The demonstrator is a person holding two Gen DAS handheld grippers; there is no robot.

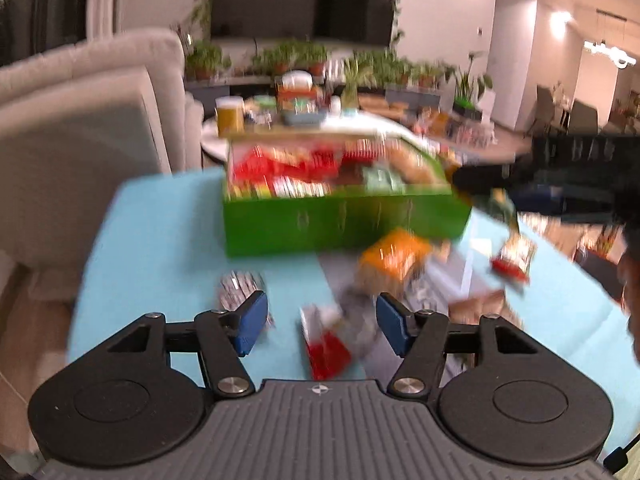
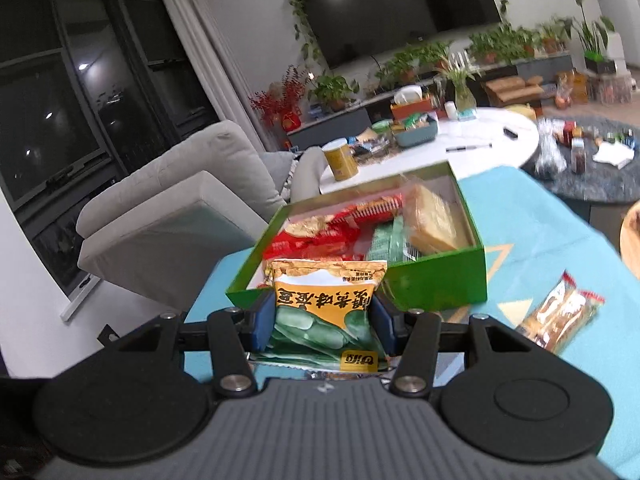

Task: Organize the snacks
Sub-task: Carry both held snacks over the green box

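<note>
Right gripper (image 2: 324,322) pinches yellow-green snack packet (image 2: 326,312) between blue pads, held just in front of green box (image 2: 436,280) near wall. Box on teal cloth (image 2: 540,240) — holds red packets (image 2: 316,240), green packets (image 2: 386,240), pale cake slice (image 2: 432,220). Left gripper (image 1: 322,322) spread, holds nothing — blurred red-white packet (image 1: 324,344) on cloth between fingers, orange packet (image 1: 394,260) beyond.

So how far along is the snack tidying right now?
Partly done: the green box already holds several packets. In hand: the right gripper is shut on a yellow-green snack packet near the box. Left: loose packets on the blue cloth, like the orange one; the left gripper is open and holds nothing.
</note>
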